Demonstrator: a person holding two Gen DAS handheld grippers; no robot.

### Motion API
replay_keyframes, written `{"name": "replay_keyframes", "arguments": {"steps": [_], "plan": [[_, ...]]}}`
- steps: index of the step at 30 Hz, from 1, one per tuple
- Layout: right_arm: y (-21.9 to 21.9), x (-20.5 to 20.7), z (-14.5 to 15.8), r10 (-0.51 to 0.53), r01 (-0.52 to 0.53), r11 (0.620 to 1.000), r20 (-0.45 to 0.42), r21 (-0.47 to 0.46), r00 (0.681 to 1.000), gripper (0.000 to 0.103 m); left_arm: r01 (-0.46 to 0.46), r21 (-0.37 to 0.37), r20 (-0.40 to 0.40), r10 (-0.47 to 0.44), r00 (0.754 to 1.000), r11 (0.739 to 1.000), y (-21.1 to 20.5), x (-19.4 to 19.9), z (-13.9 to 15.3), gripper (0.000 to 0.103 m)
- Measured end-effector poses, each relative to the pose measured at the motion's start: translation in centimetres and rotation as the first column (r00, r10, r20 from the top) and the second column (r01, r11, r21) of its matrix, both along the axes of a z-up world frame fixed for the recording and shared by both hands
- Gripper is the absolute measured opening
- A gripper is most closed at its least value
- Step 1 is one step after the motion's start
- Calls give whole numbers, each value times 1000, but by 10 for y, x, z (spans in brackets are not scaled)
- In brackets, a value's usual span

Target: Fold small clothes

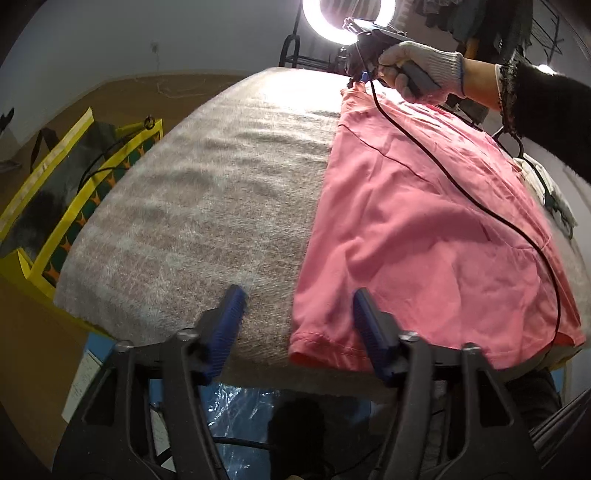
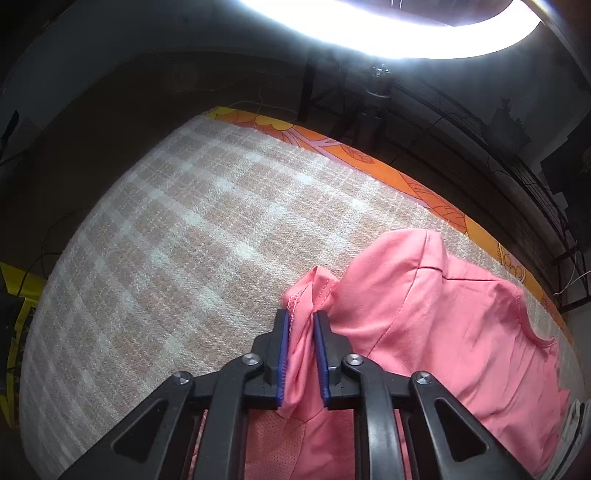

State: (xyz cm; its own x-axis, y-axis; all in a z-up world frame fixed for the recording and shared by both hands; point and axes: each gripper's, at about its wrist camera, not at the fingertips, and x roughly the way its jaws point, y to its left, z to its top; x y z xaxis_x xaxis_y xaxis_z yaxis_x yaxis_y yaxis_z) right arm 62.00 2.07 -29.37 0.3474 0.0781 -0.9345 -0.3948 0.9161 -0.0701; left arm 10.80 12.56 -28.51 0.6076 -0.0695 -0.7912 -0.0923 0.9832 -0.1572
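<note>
A pink garment (image 1: 424,229) lies spread on the right half of a checked blanket (image 1: 192,206) that covers the table. My left gripper (image 1: 298,295) is open at the table's near edge. Its left finger is over the blanket and its right finger over the garment's near hem corner (image 1: 317,339), which lies between them. At the far end, a gloved hand (image 1: 424,66) holds my right gripper (image 1: 360,79). In the right wrist view this gripper (image 2: 302,314) is shut on a bunched fold at the edge of the pink garment (image 2: 461,332), lifted slightly off the blanket (image 2: 184,240).
A black cable (image 1: 461,192) runs across the garment from the right gripper. A ring light (image 1: 347,11) glares beyond the far edge, with a dark rack (image 2: 480,122) behind. A yellow bag (image 1: 74,177) stands on the floor at left. White items (image 1: 543,184) lie at the right edge.
</note>
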Motion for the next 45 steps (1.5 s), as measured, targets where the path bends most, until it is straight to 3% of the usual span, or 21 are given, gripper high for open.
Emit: {"name": "replay_keyframes", "arguments": {"steps": [1,3,7,13,20,25,32,36,37,38,40,41,42,43,45], "plan": [[-2,1,3,0,0,1000,0,8,1000,5,5,-5,0,-5,1000,1000,0,0,0,25],[-9,2,5,2,-2,999,-4,40,1000,2,22,-62,4,-21,1000,998,1,1,2,1],[-28,4,9,-14,17,990,-22,142,1000,1,50,-143,73,-40,997,988,-2,0,19,0],[-60,2,22,-47,53,956,-26,289,999,0,193,-178,181,-160,970,965,-26,-2,56,0],[-88,-6,49,-57,47,921,13,386,998,0,384,-210,206,-343,916,899,-64,17,70,0],[-128,-8,66,-78,50,906,50,421,996,0,554,-176,222,-515,828,814,-110,29,87,0],[-211,-4,65,-170,130,894,55,429,984,0,737,-197,174,-717,676,647,-182,46,92,0],[-246,0,47,-238,207,907,40,366,971,2,776,-221,120,-774,622,590,-203,57,82,0],[-252,0,42,-256,229,912,37,341,966,9,778,-225,114,-778,618,586,-207,58,82,0],[-261,2,37,-284,263,910,22,319,958,29,778,-227,98,-781,617,586,-209,58,82,0],[-274,1,35,-308,288,900,9,328,951,44,779,-230,83,-786,612,583,-208,60,84,9],[-280,-1,36,-308,288,894,5,343,951,44,779,-234,84,-786,613,582,-205,61,86,16],[-283,-4,39,-301,282,892,1,353,954,44,778,-229,90,-783,616,585,-202,60,89,33],[-286,-9,42,-295,275,895,2,352,956,44,775,-218,102,-776,622,593,-200,58,93,41],[-290,-22,51,-282,259,896,11,361,959,44,763,-214,122,-758,641,610,-188,51,103,41]]}}
